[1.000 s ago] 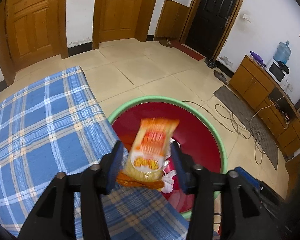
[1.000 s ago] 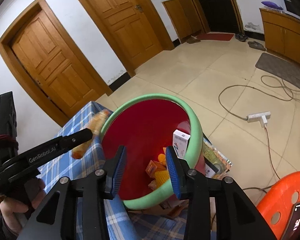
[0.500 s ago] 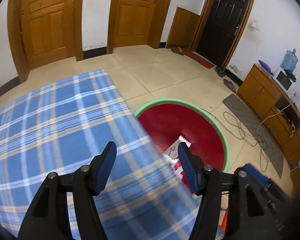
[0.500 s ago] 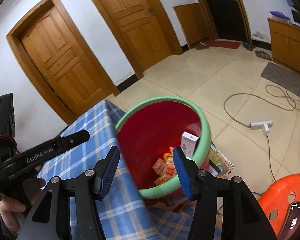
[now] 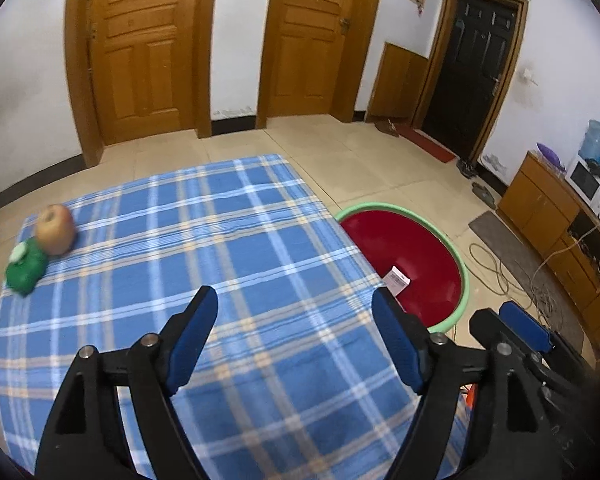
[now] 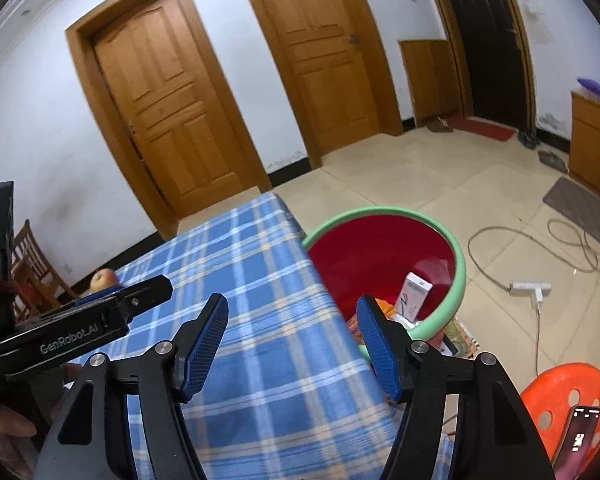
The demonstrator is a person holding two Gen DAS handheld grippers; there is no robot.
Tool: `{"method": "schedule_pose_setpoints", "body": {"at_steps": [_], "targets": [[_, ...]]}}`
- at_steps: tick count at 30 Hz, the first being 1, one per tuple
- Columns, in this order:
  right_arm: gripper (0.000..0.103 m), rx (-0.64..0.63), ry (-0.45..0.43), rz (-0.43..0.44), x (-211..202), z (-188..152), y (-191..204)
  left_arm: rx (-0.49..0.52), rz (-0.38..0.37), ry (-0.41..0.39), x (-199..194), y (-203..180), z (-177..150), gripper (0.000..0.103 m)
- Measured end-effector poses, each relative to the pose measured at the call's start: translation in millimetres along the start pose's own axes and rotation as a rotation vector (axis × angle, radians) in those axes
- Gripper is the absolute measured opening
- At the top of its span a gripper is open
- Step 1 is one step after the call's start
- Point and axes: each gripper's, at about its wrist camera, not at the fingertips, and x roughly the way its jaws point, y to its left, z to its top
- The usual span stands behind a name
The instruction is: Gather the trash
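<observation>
A red bin with a green rim [image 5: 444,240] stands on the floor against the table's right edge; its rim [image 6: 458,276] also shows in the right wrist view. Inside lie a white box [image 6: 414,296] and orange wrappers. My left gripper [image 5: 294,298] hovers over the blue plaid tablecloth [image 5: 220,240], its jaws opening with nothing between them. My right gripper [image 6: 293,303] hangs over the table's right edge beside the bin, its jaws also opening and empty. An apple [image 5: 55,229] and a green lump with a white cap [image 5: 26,266] rest at the table's far left.
An orange stool [image 6: 548,396] with a phone [image 6: 582,428] on it stands at the near right. A power strip [image 6: 530,288] and cables lie on the tiled floor. A wooden chair [image 6: 28,264] is behind the table, a cabinet [image 5: 548,208] along the right wall.
The orange snack packet that sat in my left gripper over the bin is gone from its jaws. Both grippers have drawn back over the table and risen, with their jaws spread wider.
</observation>
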Motion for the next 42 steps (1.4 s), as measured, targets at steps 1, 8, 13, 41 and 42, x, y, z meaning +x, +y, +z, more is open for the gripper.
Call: {"method": "schedule_pose_setpoints", "body": {"at_steps": [1, 8, 13, 41, 42], "targets": [[0.068, -0.005, -0.006, 0.002, -2, -1, 4, -0.009, 0.008, -0.006, -7, 4, -3, 0.079], [0.072, -0.047, -0.040, -0.001, -22, -6, 30, -0.065, 0.076, -0.051, -46, 29, -19, 0.080], [0.077, -0.072, -0.071, -0.001, -36, -10, 45, -0.095, 0.115, -0.080, -68, 41, -29, 0.086], [0.080, -0.123, -0.057, -0.024, -37, -26, 64, -0.167, 0.197, -0.123, -88, 65, -54, 0.087], [0.080, -0.122, -0.056, -0.025, -37, -26, 64, -0.168, 0.198, -0.123, -87, 65, -54, 0.086]]}}
